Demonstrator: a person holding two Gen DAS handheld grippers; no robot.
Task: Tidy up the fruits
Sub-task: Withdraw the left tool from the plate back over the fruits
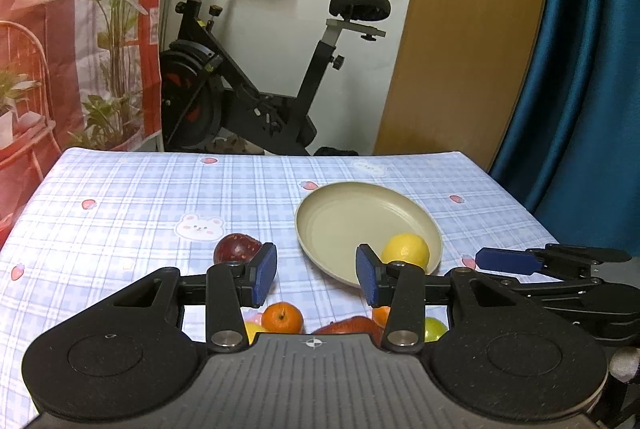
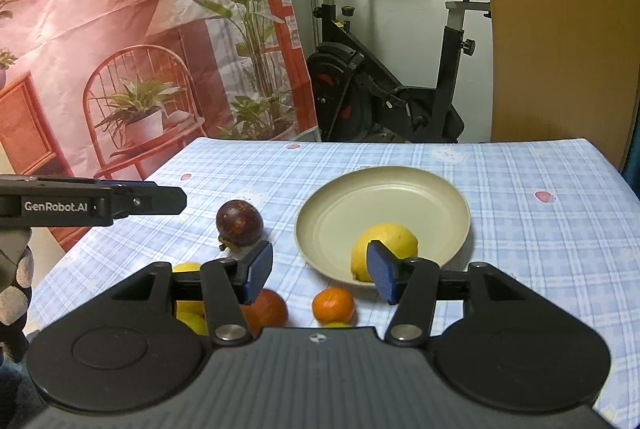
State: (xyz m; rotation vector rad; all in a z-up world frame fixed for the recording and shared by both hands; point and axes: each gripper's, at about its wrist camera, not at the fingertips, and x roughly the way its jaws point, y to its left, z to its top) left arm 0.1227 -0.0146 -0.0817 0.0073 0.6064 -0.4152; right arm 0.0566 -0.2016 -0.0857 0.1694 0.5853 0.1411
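Fruit lies on a table (image 2: 540, 229) covered in a blue checked cloth, with a beige plate (image 2: 448, 189) as the reference point. One lemon (image 2: 394, 239) sits inside the plate, against its near rim. A dark purple mangosteen (image 2: 239, 224) rests on the cloth to the left of the plate, apart from it. Nearer the camera than the plate, an orange (image 2: 333, 305) lies just off the rim, and a red fruit (image 2: 268, 309) (partly hidden behind the gripper body, kind not clear) lies to the left of that orange. More yellow fruit (image 2: 190, 313) shows further left, mostly covered by the linkage.

Right gripper (image 2: 320, 271): jaws stand parted with nothing between the blue pads; it hangs above the cloth on the near side of the plate, holding no fruit. One pad overlaps the lemon in view, but contact cannot be confirmed.

Left gripper (image 1: 316, 275): jaws likewise parted and empty, positioned on the near left of the plate, with the mangosteen just beyond its left pad. From the right wrist view its side arm is seen well left of the plate.

An exercise bike (image 1: 248, 89) stands beyond the far edge of the table, behind the plate.
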